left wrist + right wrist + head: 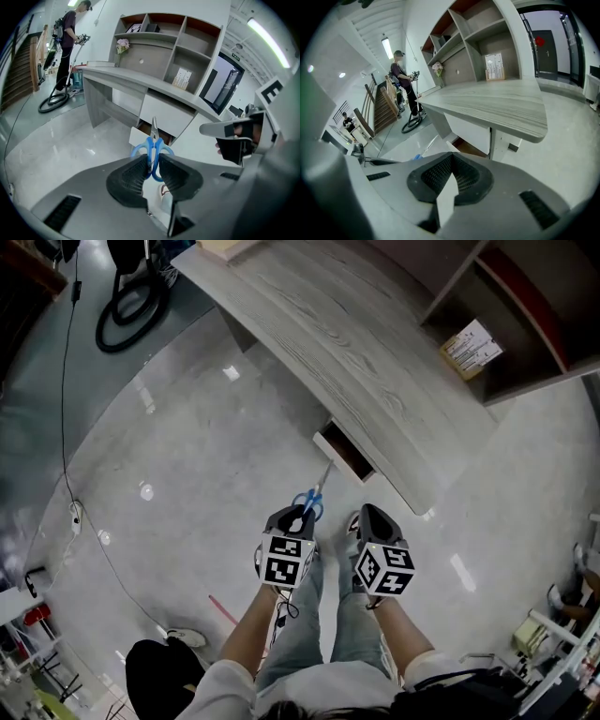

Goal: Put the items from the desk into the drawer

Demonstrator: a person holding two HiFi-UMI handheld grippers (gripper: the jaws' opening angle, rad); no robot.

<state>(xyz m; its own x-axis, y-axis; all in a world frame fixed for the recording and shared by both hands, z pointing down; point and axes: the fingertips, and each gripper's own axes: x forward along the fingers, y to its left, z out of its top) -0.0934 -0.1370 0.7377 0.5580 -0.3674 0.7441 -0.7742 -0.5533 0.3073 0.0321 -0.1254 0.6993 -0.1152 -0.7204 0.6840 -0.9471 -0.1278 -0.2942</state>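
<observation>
Left gripper view: left gripper [151,163] pinches scissors [153,143], blades near open drawer [137,137] edge; right gripper [451,161] closed.

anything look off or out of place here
Nothing stands out. The left tongs are shut on blue scissors, blades pointing toward the open drawer under the desk; the right tongs are shut and empty. No spill or damage shows.

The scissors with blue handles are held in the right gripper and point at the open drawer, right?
No. The scissors are held in the left gripper, not the right gripper, as the left gripper view shows. They do point at the open drawer.
</observation>
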